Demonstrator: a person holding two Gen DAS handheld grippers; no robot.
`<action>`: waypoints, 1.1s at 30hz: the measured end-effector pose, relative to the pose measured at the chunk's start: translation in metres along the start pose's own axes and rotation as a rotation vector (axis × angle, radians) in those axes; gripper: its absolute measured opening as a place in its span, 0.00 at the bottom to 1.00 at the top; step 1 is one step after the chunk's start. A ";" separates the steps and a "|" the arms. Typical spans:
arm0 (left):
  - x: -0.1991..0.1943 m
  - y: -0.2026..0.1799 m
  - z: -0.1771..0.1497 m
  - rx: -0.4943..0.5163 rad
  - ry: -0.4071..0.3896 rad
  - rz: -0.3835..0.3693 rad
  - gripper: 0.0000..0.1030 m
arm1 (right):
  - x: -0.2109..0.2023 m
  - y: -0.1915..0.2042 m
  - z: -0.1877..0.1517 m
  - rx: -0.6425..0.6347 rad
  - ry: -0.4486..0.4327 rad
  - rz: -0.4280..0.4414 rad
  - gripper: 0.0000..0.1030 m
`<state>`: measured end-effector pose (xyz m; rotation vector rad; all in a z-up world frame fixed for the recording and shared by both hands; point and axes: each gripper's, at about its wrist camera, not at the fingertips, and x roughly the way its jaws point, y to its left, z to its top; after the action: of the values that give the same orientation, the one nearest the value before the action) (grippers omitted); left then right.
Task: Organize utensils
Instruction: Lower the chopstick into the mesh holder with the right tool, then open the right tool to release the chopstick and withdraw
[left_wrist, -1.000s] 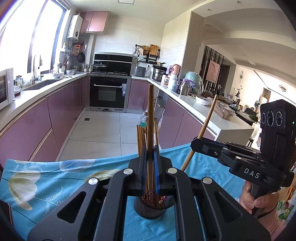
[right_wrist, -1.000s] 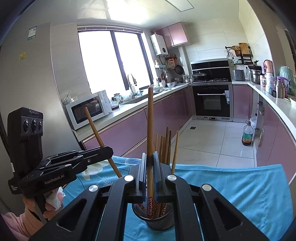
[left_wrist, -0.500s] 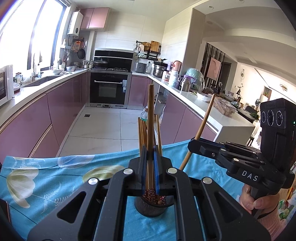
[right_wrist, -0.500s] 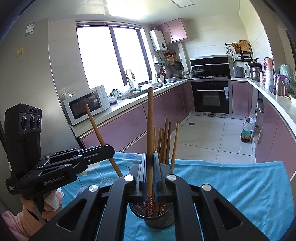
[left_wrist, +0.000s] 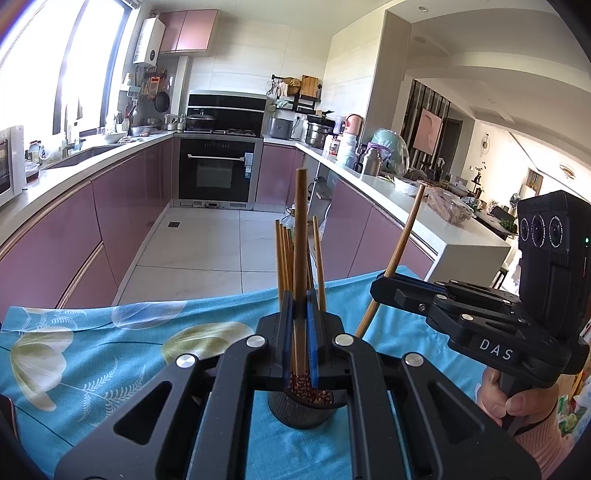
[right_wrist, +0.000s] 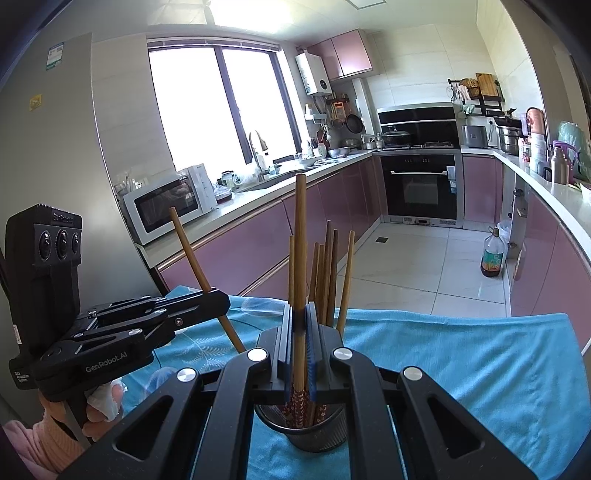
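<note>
In the left wrist view, a chopstick (left_wrist: 300, 236) was pinched upright by the left gripper (left_wrist: 300, 343) above the dark holder (left_wrist: 301, 413) on the blue cloth (left_wrist: 92, 350); its lower end was hidden between the pads. More chopsticks (left_wrist: 284, 258) stood inside.

In the right wrist view, the right gripper (right_wrist: 300, 350) was clamped on another chopstick (right_wrist: 300, 240), held upright, its tip down in the mesh holder (right_wrist: 314, 435)

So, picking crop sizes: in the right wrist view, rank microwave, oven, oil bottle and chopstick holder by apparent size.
1. Oven
2. Microwave
3. Chopstick holder, nearest and partly hidden, so unsure
4. Oil bottle
</note>
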<state>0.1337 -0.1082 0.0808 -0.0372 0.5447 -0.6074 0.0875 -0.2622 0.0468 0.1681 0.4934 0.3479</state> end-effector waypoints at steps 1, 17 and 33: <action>0.000 0.000 0.000 0.001 0.001 0.000 0.07 | 0.000 0.000 0.000 0.000 0.001 0.000 0.05; 0.018 0.002 -0.010 0.007 0.043 -0.001 0.07 | 0.014 -0.004 -0.005 0.005 0.037 -0.001 0.05; 0.030 0.003 -0.014 0.016 0.061 0.011 0.07 | 0.023 -0.006 -0.007 0.002 0.061 -0.002 0.06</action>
<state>0.1483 -0.1208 0.0538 -0.0009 0.5990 -0.6040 0.1048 -0.2584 0.0289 0.1596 0.5538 0.3517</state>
